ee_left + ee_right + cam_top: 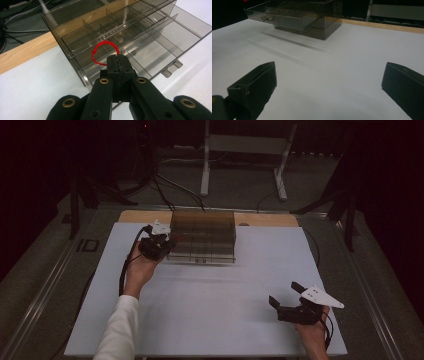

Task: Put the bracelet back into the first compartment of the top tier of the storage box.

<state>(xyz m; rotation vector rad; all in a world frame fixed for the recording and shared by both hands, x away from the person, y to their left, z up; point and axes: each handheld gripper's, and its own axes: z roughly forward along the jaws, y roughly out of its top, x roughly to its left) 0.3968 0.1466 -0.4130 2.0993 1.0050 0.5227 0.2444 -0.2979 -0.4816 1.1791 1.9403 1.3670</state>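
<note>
A red loop of cord [103,51] is pinched in the pressed-together jaws of the left gripper [118,65], right over the pulled-out drawer [140,50] of the smoky plastic organizer [202,227] at the back of the tabletop [225,290]. Probably it's meant to be dropped into one of the divided slots, so it should be lowered well inside the walls before anything is let go. The right gripper [285,299] is parked with jaws spread wide, nothing in them.
</note>
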